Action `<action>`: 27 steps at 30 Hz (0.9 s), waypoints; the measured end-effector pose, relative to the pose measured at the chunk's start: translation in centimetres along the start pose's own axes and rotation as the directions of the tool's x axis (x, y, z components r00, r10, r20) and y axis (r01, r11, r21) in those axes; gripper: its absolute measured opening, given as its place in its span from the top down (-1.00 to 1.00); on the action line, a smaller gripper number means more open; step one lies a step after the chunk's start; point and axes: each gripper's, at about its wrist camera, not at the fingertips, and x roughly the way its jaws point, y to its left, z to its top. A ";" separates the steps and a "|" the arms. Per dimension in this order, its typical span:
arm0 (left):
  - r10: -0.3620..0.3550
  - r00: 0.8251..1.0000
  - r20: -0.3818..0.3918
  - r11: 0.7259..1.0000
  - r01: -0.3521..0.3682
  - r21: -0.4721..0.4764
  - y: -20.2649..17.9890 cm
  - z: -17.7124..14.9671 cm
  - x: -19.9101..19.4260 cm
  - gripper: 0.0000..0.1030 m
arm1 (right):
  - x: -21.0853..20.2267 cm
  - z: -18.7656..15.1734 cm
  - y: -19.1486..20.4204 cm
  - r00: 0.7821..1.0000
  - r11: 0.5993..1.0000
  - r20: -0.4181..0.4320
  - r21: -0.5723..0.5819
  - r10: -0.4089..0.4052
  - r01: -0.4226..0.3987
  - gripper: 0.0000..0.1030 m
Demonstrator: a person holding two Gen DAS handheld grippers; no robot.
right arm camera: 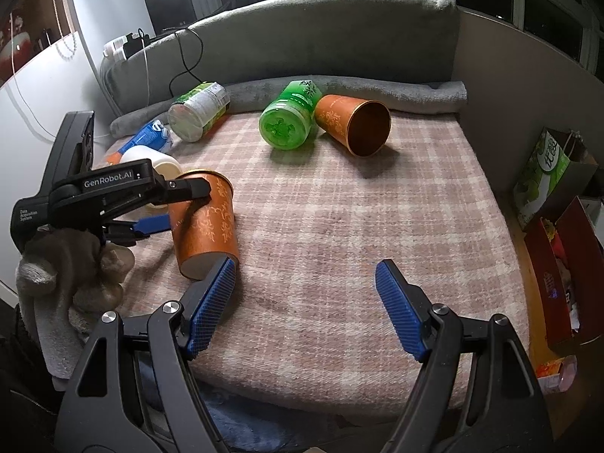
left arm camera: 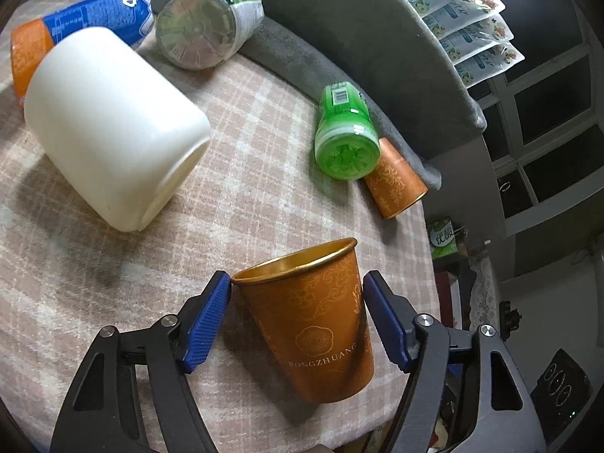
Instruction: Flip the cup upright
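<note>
An orange paper cup (left arm camera: 315, 317) with a gold rim stands upright on the plaid cloth, mouth up. My left gripper (left arm camera: 298, 283) is around it near the rim; its blue pads (left arm camera: 205, 324) stand a little off the cup's sides, so the jaws look open. The same cup (right arm camera: 205, 222) and the left gripper (right arm camera: 177, 207) show at the left of the right wrist view. A second orange cup (right arm camera: 353, 124) lies on its side at the back, mouth toward me; it also shows in the left wrist view (left arm camera: 394, 179). My right gripper (right arm camera: 305, 275) is open and empty over the front of the cloth.
A green bottle (right arm camera: 288, 119) lies against the lying cup. A white jar (left arm camera: 113, 128), a blue-orange tube (left arm camera: 83, 19) and a green-white bottle (left arm camera: 205, 22) lie at the back left. A grey cushion (right arm camera: 302, 45) borders the rear; boxes (right arm camera: 562, 264) stand off the right edge.
</note>
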 end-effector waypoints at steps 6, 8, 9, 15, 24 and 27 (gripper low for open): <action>0.013 0.999 0.034 1.000 -0.014 0.020 -0.2 0.2 -0.4 -0.38 | 0.3 0.0 -0.3 1.000 1.000 -0.003 0.006 -0.007 0.007 -0.54; 0.017 0.999 0.051 0.999 -0.019 0.042 -0.5 0.2 -0.6 -0.38 | 0.3 0.0 -0.3 1.000 1.000 -0.002 0.007 -0.007 0.007 -0.54; 0.021 0.998 0.063 0.998 -0.025 0.056 -0.8 0.1 -0.8 -0.38 | 0.3 0.0 -0.3 1.000 1.000 -0.002 0.007 -0.008 0.008 -0.54; 0.045 0.993 0.112 0.991 -0.059 0.124 -1.7 -0.1 -1.3 -0.38 | 0.3 0.0 -0.2 1.000 1.000 -0.002 0.003 -0.006 0.006 -0.54; 0.070 0.983 0.171 0.975 -0.104 0.196 -2.6 -0.5 -2.1 -0.38 | 0.5 0.0 0.0 1.000 1.000 0.000 0.003 -0.004 0.004 -0.54; 0.077 0.980 0.182 0.969 -0.117 0.219 -2.9 -0.6 -2.3 -0.38 | 0.5 0.1 0.2 1.000 1.000 0.001 0.004 -0.005 0.005 -0.54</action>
